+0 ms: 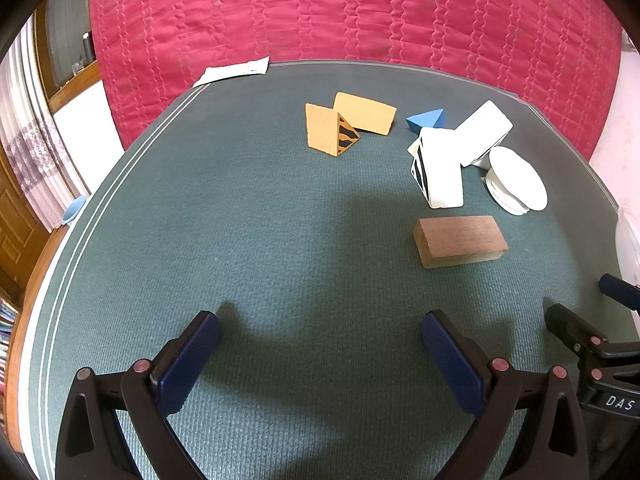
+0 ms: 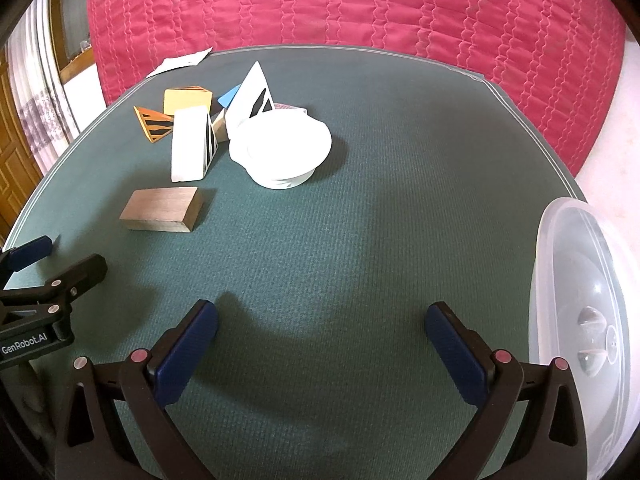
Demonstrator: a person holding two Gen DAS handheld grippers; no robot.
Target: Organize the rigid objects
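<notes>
Both grippers hung low over the near part of the green worktop (image 1: 280, 240), empty, with the pile well ahead of them.

Left gripper (image 1: 320, 332): fingers wide, holding nothing. Right gripper (image 2: 321, 326): fingers wide, holding nothing.

From left to right across the far part of the worktop:

- Orange wedges (image 1: 332, 132) and (image 1: 366, 113), two, touching each other. Textured faces, black-striped ends. They looked stiff and light; a grip across the flat faces should serve, since the sloped sides would likely slip.
- Blue wedge (image 1: 426, 119), small, just behind the white pieces.
- White wedges (image 1: 442, 168) and (image 1: 484, 132), leaning on each other, smooth and probably slippery. Lifting one would likely topple the other.
- Wood block (image 1: 460, 240), lying flat, apart from the pile and nearest the grippers. It looked the heaviest; its parallel long sides suit the fingers.
- White disc (image 2: 288, 146), tilted against the pile. The rim seemed the only hold.
- Clear tub (image 2: 580, 320), at the right edge of the worktop, presumably the destination.
</notes>
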